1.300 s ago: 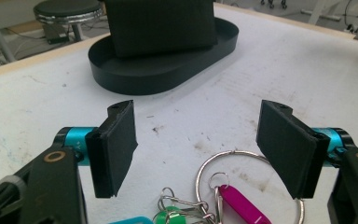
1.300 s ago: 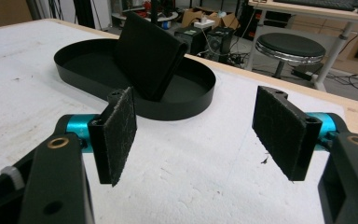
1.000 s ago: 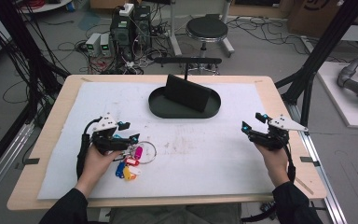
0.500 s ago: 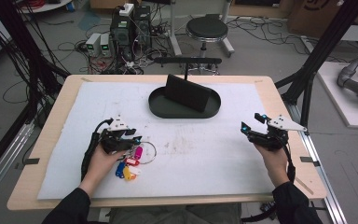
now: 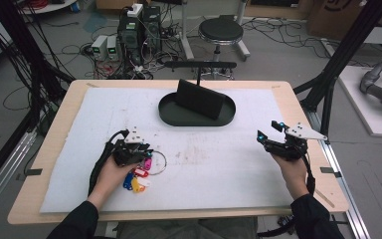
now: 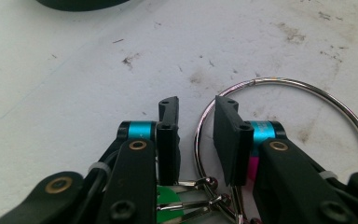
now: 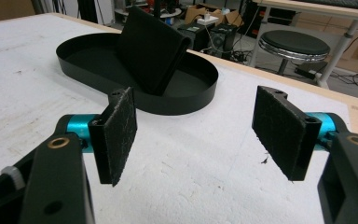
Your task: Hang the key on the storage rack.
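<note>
Shiny metal ring (image 6: 303, 121) — stained matt sheet (image 6: 74, 79)

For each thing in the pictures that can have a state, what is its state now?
left gripper: jaws a little apart, astride the wire of the key ring.
key ring: flat on the table, coloured tags attached.
right gripper: wide open, holding nothing.
black tray: on the table, a black wallet standing tilted in it.

Key ring with coloured tags
The silver key ring (image 6: 279, 116) lies flat, its wire between the left gripper (image 6: 196, 121)'s narrowly parted jaws; coloured tags (image 5: 138, 177) beneath.
</note>
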Tool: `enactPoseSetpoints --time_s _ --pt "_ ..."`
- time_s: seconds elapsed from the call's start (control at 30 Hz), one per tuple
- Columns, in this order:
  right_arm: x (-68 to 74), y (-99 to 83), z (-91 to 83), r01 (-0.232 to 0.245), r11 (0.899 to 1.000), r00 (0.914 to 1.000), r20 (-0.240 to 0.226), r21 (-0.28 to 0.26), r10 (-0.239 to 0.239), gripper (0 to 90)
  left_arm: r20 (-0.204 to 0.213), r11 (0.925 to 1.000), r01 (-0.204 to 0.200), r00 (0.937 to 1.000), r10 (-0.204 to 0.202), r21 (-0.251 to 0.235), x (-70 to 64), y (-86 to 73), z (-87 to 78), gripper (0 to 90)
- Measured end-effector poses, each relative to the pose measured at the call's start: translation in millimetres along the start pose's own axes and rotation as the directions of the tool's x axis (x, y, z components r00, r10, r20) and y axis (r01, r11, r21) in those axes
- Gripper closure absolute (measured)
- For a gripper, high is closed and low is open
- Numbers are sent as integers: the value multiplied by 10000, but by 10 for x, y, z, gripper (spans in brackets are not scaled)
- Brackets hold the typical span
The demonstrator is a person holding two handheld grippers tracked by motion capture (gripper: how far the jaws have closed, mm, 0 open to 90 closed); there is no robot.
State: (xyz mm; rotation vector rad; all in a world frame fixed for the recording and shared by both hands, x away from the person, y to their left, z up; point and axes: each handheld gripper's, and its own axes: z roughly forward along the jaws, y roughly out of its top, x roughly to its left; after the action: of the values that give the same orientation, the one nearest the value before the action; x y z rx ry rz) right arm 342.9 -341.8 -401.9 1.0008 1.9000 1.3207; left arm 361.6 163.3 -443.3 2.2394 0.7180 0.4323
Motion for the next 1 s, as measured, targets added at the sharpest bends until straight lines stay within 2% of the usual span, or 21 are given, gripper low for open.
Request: enactPoseSetpoints --time_s 0.27,0.5,0.7,0.83,1.0 --pt "5 0 2 22 10000 10000 -27 32 -22 313 238 9998 188 9995 -188 -31 19 -7 6 750" --pt "0 -3 4 -19 10000 10000 -32 41 20 314 113 9990 443 9990 -443 -5 51 -18 0 748" --pt "5 -4 12 -4 10000 10000 -60 58 4 314 111 9993 371 9992 -371 18 62 -22 1 751" --pt "7 -5 17 31 10000 10000 -86 65 -30 314 209 9998 184 9996 -184 17 30 -18 9 841" --pt "12 -4 11 35 10000 9999 -144 46 -34 314 337 9994 345 9988 -345 12 45 -22 2 854"
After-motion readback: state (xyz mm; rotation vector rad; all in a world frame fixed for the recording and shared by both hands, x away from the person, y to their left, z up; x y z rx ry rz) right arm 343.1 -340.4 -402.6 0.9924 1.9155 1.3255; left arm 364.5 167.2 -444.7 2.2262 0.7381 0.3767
